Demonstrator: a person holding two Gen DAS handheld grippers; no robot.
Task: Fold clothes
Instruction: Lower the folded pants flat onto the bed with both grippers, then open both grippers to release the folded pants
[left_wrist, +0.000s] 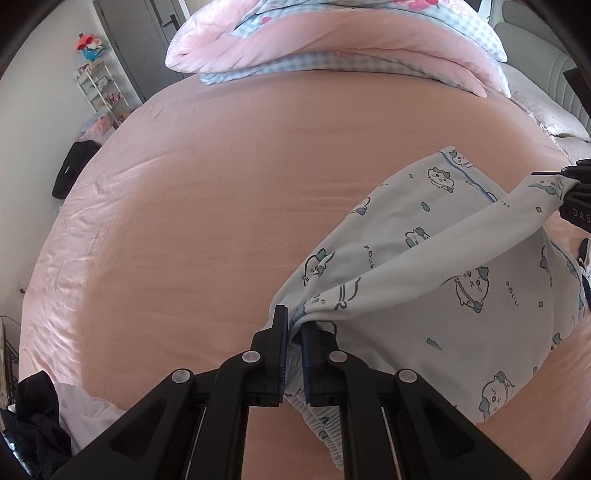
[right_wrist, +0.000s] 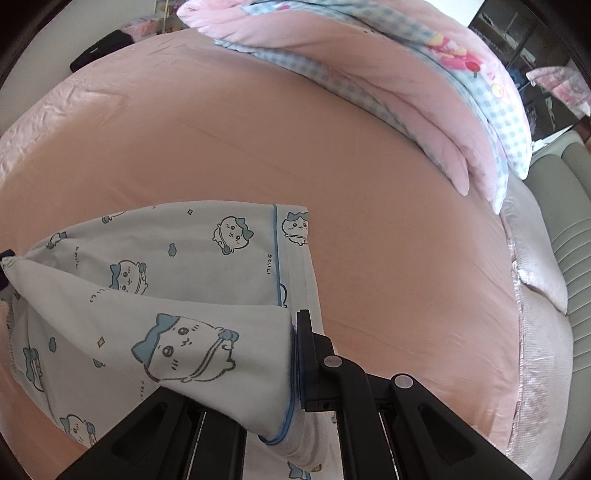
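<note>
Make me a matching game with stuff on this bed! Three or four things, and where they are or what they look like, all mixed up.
Things:
1. pajama pants
2. folded quilt
3. bed sheet
4. black bag

Descriptions:
A. plain pink, spread flat
B. on the floor beside the bed
C. pinched by both claws, printed with blue-bowed cartoon animals
D. pink and blue checks, piled at the far end of the bed

Pairs: 1-C, 2-D, 3-A, 4-B

The left claw and the right claw each grip the pants.
</note>
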